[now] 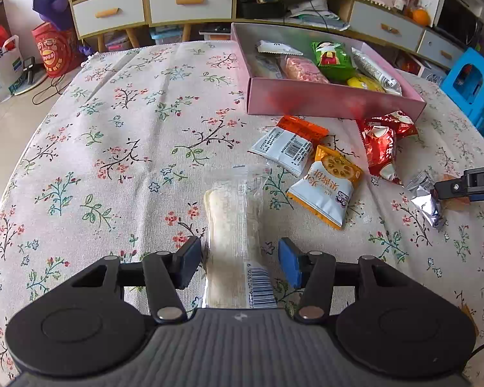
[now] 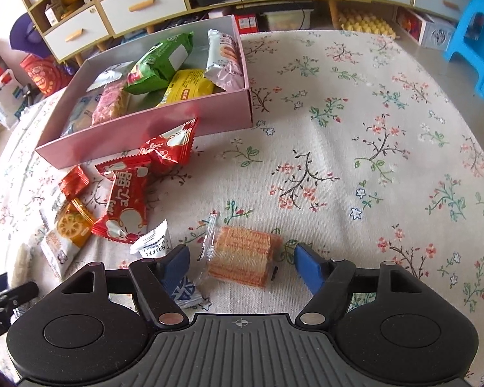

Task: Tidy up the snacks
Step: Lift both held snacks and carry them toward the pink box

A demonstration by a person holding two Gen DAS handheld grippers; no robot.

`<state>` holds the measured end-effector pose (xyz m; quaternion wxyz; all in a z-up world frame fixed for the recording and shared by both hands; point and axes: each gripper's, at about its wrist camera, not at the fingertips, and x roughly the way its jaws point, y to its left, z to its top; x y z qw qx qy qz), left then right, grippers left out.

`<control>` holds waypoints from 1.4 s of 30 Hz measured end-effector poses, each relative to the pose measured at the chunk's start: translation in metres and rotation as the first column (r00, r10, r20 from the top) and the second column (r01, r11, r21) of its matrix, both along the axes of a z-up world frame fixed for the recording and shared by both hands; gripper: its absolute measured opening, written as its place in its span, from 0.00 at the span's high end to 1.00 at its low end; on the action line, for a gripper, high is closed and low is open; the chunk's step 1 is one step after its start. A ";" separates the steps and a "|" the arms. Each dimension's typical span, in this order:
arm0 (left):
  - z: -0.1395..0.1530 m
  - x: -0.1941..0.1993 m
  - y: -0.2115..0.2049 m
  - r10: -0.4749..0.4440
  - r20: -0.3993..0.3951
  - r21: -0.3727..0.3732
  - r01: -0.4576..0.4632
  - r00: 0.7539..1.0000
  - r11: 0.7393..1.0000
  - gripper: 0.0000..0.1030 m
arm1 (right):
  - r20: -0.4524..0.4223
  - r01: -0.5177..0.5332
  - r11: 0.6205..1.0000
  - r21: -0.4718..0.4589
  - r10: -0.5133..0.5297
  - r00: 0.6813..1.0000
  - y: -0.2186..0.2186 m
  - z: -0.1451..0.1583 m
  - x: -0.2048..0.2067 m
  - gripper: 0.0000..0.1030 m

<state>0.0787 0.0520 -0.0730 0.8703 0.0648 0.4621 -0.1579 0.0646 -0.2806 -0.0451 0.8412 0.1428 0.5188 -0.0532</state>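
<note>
A pink box (image 1: 332, 100) on the floral tablecloth holds several snack packets; it also shows in the right wrist view (image 2: 138, 135). My left gripper (image 1: 240, 262) is open, its jaws either side of a clear-wrapped pale bread stick (image 1: 232, 222) lying on the cloth. My right gripper (image 2: 242, 262) is open around a clear-wrapped orange wafer pack (image 2: 242, 254) on the cloth. Loose packets lie near the box: red ones (image 2: 126, 200), an orange-white one (image 1: 326, 187), a white barcode one (image 1: 285, 148) and a silver truffle one (image 2: 155, 245).
The round table's edge (image 1: 13, 174) curves left and front. Beyond it stand white-drawer cabinets (image 1: 184, 0), red bags (image 1: 55, 51) and a blue stool (image 2: 480, 45). The right gripper's tip shows in the left wrist view (image 1: 468, 187).
</note>
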 end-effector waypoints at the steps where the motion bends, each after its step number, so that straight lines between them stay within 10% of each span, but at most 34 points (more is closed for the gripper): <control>1: 0.000 0.000 0.000 0.002 0.002 0.006 -0.002 1.000 1.000 0.53 | 0.000 -0.001 1.000 -0.008 0.001 1.000 0.001 0.000 0.000 0.31; 12: 0.005 0.002 0.001 0.029 0.003 0.024 -0.029 1.000 0.999 0.71 | -0.007 -0.013 0.998 -0.054 0.013 1.000 0.005 0.003 0.000 0.53; 42: 0.050 0.026 -0.025 0.065 0.066 -0.141 -0.056 0.996 0.988 0.73 | 0.100 0.090 0.973 0.214 -0.113 0.988 -0.018 0.052 0.019 0.54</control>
